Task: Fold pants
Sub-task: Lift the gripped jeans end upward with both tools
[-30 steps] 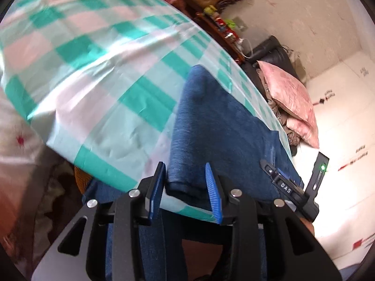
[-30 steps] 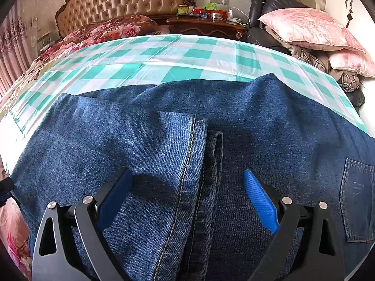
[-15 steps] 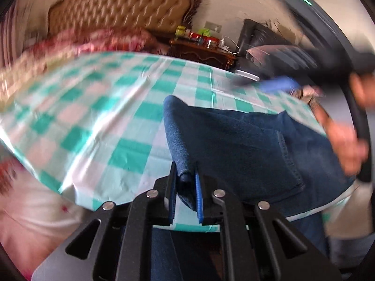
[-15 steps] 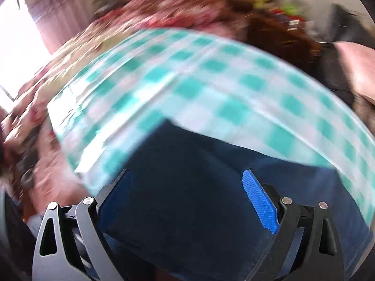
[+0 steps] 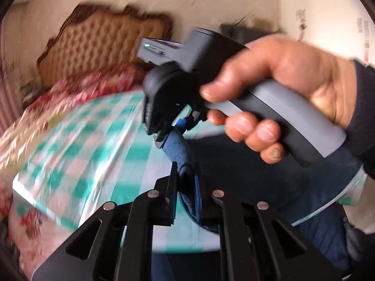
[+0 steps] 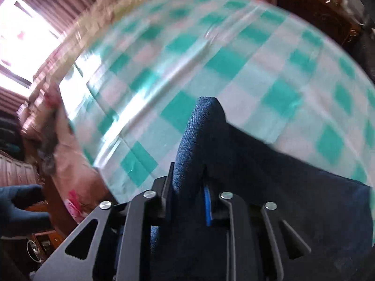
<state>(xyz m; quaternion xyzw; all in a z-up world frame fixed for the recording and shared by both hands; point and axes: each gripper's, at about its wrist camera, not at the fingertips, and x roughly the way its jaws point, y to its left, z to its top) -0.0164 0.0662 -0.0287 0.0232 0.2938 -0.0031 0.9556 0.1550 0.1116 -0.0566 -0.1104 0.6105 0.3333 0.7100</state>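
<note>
Dark blue denim pants lie folded on a green-and-white checked cloth over a table. My left gripper is shut on the folded edge of the pants. The right gripper's body and the hand holding it fill the upper right of the left wrist view, just beyond my left fingers. In the right wrist view my right gripper is shut on a raised fold of the pants, which stands up between the fingers. Both views are motion-blurred.
A tufted tan headboard and red floral bedding lie behind the table. A bright window with curtains is at the left in the right wrist view. The checked cloth stretches beyond the pants.
Both grippers went from open to shut on the pants' edge. The right gripper swung left and now sits close in front of the left one, gripping the same edge.
</note>
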